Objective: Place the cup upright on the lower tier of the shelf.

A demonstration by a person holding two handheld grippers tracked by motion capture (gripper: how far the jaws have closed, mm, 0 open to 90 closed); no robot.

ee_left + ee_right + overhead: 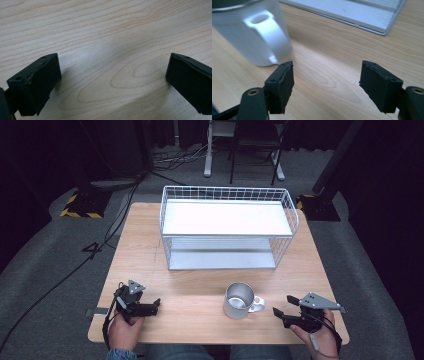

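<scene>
A white mug point(239, 300) with a steel rim stands upright on the wooden table point(195, 280), its handle point(258, 304) turned to the right. My right gripper point(283, 308) lies just right of the mug, open, with nothing between its jaws. In the right gripper view the mug point(249, 30) and its handle point(270, 32) loom close at upper left, just beyond my right gripper point(325, 77). My left gripper point(154, 306) rests near the table's front left, open and empty. The left gripper view has my left gripper point(112, 75) over bare wood.
A white wire rack point(227, 227) with two shelves stands at the back middle of the table; its lower shelf edge point(352, 15) is seen in the right gripper view. Cables run over the grey floor at left. A chair and stand legs are behind the table.
</scene>
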